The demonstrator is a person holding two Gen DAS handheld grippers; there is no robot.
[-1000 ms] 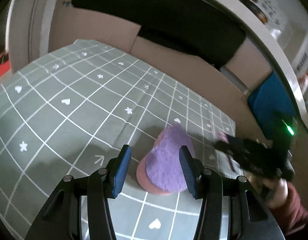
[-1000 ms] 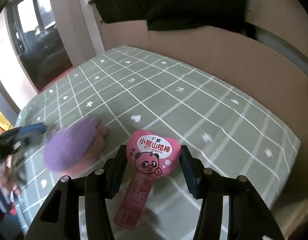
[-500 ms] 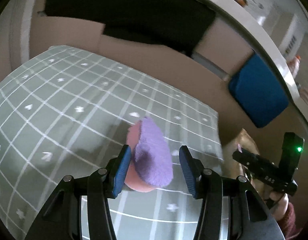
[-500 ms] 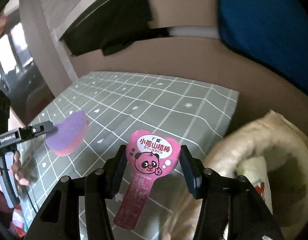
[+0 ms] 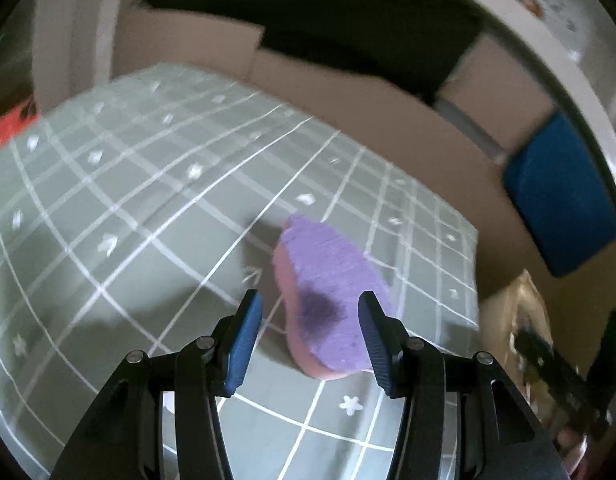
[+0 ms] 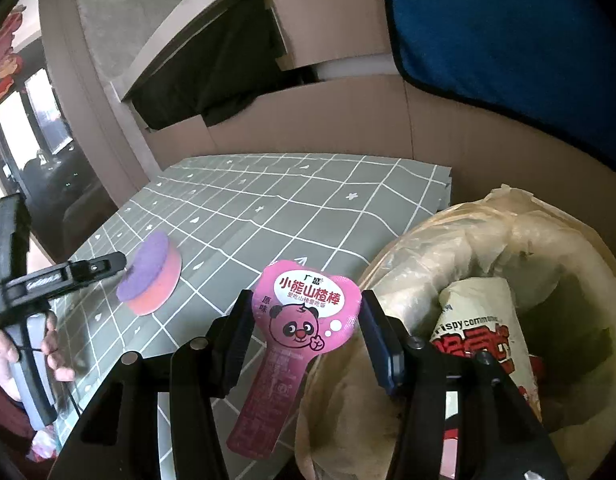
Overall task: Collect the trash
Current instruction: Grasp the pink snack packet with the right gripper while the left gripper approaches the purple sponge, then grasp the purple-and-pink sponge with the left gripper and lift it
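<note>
My right gripper is shut on a pink heart-shaped panda snack wrapper and holds it in the air at the left rim of a trash bin lined with a pale plastic bag. A white snack packet lies inside the bin. A round sponge, purple on top and pink below, lies on the green grid tablecloth; it also shows in the right wrist view. My left gripper is open with the sponge between its fingers, right finger at its edge.
Cardboard panels stand behind the table. A blue cushion sits above the bin. The table's right edge drops off beside the bin. A window is at far left.
My right gripper has carried the wrapper off the table to the bin's rim. My left gripper has shifted around the sponge and stays open.
</note>
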